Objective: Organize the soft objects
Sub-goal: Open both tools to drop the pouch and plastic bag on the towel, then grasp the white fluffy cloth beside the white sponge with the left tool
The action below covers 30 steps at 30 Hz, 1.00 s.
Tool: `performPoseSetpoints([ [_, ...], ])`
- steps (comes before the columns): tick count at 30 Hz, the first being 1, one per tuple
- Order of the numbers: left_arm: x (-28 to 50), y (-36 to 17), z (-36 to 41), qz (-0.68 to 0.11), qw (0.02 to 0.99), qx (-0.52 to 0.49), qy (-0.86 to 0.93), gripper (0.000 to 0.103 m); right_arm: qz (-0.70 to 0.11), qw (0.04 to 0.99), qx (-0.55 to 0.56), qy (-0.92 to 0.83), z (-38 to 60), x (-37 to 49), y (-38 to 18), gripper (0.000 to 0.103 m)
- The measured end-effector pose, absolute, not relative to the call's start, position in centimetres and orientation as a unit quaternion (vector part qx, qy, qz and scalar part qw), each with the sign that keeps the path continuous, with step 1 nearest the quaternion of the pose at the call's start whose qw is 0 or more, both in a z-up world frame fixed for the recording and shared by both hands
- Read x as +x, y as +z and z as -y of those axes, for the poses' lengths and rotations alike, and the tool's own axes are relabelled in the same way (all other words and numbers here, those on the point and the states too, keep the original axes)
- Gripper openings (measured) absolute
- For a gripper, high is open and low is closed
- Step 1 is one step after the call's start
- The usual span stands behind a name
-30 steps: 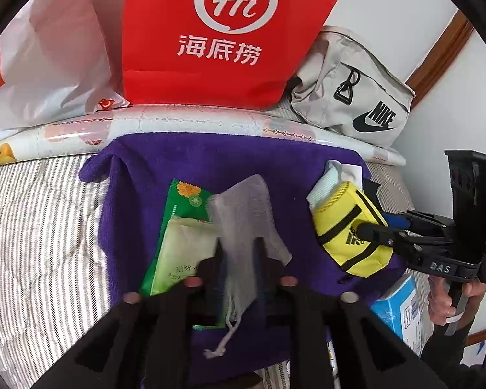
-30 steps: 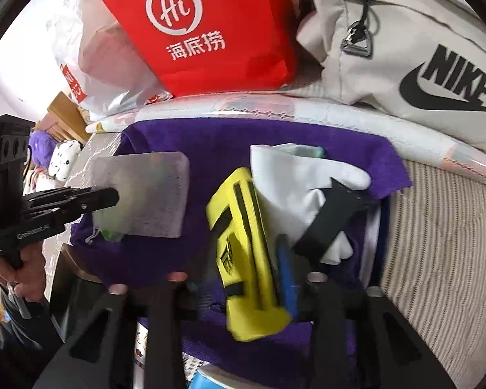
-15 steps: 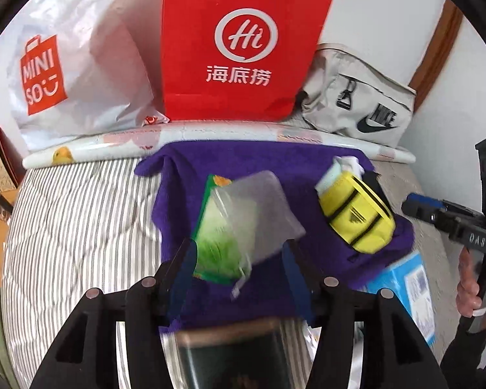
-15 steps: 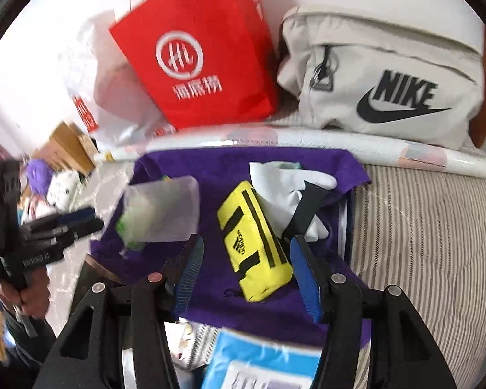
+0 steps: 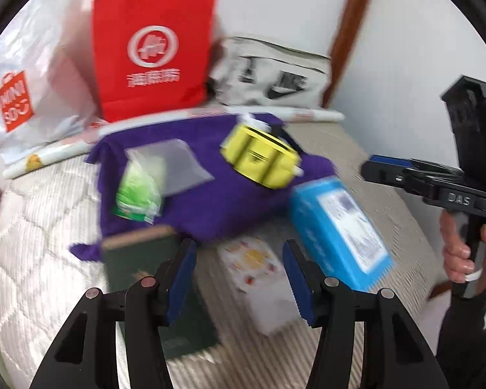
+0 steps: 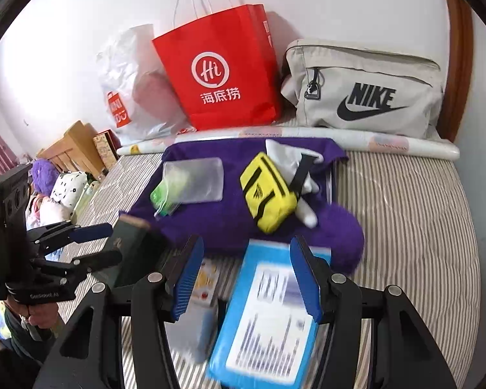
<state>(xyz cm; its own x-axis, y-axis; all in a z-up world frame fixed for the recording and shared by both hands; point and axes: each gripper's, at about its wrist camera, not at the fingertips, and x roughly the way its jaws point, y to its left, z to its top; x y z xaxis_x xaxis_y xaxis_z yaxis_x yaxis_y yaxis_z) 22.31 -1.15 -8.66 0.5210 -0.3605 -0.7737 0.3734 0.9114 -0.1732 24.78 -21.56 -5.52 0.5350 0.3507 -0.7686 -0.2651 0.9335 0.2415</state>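
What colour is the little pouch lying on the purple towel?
Yellow with black stripes: the pouch shows sharpest in the right wrist view.

A towel (image 6: 230,223) lies spread on the bed (image 6: 414,214), and on it a flat pouch (image 6: 194,180) rests over a tissue pack (image 6: 162,199) on the left, with a small zip bag (image 6: 267,193) on the right lying partly over a glove (image 6: 295,165). Behind the towel a paper roll (image 6: 388,144) runs across, and behind that a plastic bag (image 6: 129,87), a paper bag (image 6: 220,74) and a sports bag (image 6: 366,90) stand along the wall, left to right. Before the towel lie a book (image 6: 129,253), a small pack (image 6: 207,278) and a box (image 6: 269,317), left to right.
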Motion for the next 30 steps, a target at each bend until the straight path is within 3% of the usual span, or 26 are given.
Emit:
performPoseSetpoints([
  [18, 14.5, -14.8, 8.4, -0.494, 0.832, 0.024, -0.252, 0.053, -0.472, 0.862, 0.078, 0.170, 25.6, 14.4, -10.6, 0.055],
  [22, 15.1, -15.9, 9.0, -0.496, 0.835, 0.008, -0.238, 0.047, -0.478, 0.858, 0.074, 0.174, 26.1, 13.0, -12.0, 0.039],
  [30, 16.9, -17.8, 9.8, -0.512, 0.836, -0.018, -0.198, 0.046, -0.490, 0.848, 0.059, 0.195, 26.0, 11.5, -14.1, 0.038],
])
